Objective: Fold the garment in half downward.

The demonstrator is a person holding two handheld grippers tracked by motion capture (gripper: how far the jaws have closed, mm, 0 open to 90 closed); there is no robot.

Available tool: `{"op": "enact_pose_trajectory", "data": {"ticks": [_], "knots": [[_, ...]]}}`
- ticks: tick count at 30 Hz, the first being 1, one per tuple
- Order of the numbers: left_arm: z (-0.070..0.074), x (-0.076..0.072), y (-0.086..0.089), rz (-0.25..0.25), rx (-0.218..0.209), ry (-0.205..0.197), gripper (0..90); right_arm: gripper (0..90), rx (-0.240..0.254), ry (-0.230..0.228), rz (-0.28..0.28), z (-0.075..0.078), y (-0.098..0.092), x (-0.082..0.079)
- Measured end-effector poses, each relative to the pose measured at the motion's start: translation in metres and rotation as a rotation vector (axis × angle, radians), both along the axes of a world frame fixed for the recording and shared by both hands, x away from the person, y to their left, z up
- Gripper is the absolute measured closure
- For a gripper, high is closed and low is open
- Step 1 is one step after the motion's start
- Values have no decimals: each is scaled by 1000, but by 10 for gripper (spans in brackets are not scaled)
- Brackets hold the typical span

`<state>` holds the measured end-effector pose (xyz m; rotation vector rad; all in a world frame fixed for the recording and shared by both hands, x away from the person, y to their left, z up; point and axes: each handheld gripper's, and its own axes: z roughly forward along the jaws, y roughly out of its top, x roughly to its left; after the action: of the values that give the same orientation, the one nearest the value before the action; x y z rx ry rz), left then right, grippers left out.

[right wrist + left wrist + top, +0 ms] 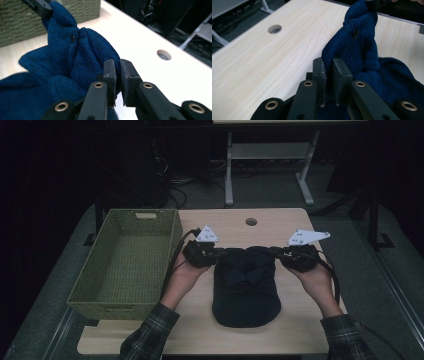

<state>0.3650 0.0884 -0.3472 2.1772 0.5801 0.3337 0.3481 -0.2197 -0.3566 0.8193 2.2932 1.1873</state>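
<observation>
Each hand-held gripper, the left gripper (216,253) and the right gripper (276,252), has a black body with two black jaws on hinged links. Brass-coloured rivets mark the link pivots. A grey three-cornered plate with dark dots sits on top. A black cable trails from each unit. The person's sleeves are dark plaid with light stripes

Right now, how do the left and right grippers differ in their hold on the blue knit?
The left gripper pinches the knit's far corner on the basket side; the right gripper pinches the opposite far corner. In the left gripper view a fold stands up between the pads; in the right gripper view the cloth bunches beside them. Both are shut on the knit, corners raised off the table.
</observation>
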Motion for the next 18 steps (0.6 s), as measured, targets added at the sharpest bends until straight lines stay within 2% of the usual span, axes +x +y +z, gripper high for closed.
{"op": "enact_pose_trajectory", "data": {"ticks": [7, 9, 11, 18], "knots": [[-7, -10, 3, -32, -1, 34, 807, 819, 19, 29, 19, -11, -2, -14], [-7, -14, 4, -41, 8, 35, 807, 819, 32, 53, 35, -13, -4, -19], [-8, -18, 4, -51, 9, 44, 807, 820, 50, 59, 45, -15, -6, -25], [-15, -35, 7, -86, 23, 72, 808, 823, 51, 76, 88, -21, -7, -46]]}}
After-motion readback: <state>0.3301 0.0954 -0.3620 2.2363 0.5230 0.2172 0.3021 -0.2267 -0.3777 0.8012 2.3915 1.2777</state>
